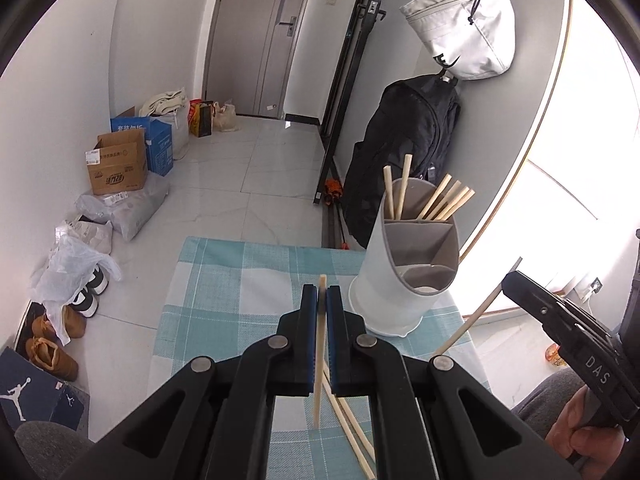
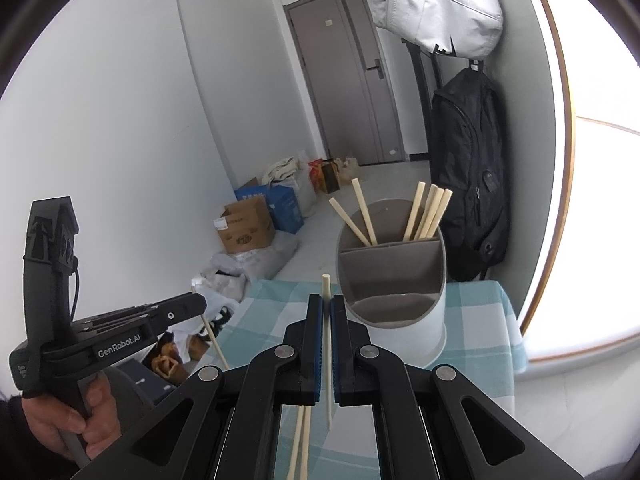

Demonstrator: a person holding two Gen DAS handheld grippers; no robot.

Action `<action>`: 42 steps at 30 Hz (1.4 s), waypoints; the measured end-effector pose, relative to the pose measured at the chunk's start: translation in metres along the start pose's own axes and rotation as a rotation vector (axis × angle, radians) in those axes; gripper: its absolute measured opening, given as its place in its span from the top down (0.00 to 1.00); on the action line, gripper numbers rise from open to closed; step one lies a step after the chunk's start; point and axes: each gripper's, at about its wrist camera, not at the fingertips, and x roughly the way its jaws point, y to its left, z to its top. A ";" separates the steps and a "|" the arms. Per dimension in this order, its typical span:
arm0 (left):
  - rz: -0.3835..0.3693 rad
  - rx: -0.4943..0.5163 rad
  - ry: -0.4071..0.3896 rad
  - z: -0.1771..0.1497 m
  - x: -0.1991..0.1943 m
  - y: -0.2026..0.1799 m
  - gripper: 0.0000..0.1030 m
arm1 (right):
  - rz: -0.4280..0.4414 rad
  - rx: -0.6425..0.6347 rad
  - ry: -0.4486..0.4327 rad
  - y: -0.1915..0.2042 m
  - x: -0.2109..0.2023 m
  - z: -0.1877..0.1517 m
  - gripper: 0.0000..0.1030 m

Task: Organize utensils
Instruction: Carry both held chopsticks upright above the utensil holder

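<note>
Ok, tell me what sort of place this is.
Likely a home entryway: an entry door at the far end, shoes and cardboard boxes along the wall, and a backpack hung by the table.

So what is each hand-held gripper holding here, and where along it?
Each is shut on one chopstick. The left hand-held gripper clamps its chopstick just below the top end; the right hand-held gripper likewise.
</note>
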 end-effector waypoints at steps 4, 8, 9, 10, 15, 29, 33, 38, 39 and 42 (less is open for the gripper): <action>-0.014 0.012 -0.012 0.008 -0.003 -0.007 0.99 | 0.003 -0.019 -0.016 0.004 -0.003 0.009 0.97; -0.022 0.034 -0.032 0.017 -0.006 -0.017 0.99 | 0.010 -0.027 -0.033 0.004 -0.006 0.018 0.97; -0.027 0.037 -0.034 0.020 -0.007 -0.020 0.99 | 0.010 -0.026 -0.037 0.003 -0.007 0.021 0.97; -0.033 0.039 -0.037 0.024 -0.008 -0.022 0.99 | 0.010 -0.024 -0.041 0.002 -0.007 0.024 0.97; -0.050 0.047 -0.036 0.040 -0.010 -0.035 0.99 | 0.028 -0.001 -0.053 -0.009 -0.010 0.043 0.97; -0.086 0.056 -0.107 0.113 -0.035 -0.066 0.99 | 0.055 0.009 -0.145 -0.032 -0.029 0.129 0.97; -0.098 0.053 -0.120 0.130 -0.033 -0.073 0.99 | 0.053 -0.017 -0.165 -0.034 -0.028 0.152 0.97; -0.103 0.060 -0.137 0.150 -0.023 -0.081 0.99 | 0.041 -0.036 -0.184 -0.040 -0.020 0.174 0.97; -0.104 0.059 -0.138 0.153 -0.021 -0.081 0.99 | 0.040 -0.038 -0.186 -0.041 -0.020 0.177 0.97; -0.103 0.063 -0.133 0.160 -0.011 -0.083 0.99 | 0.037 -0.034 -0.187 -0.048 -0.011 0.187 0.97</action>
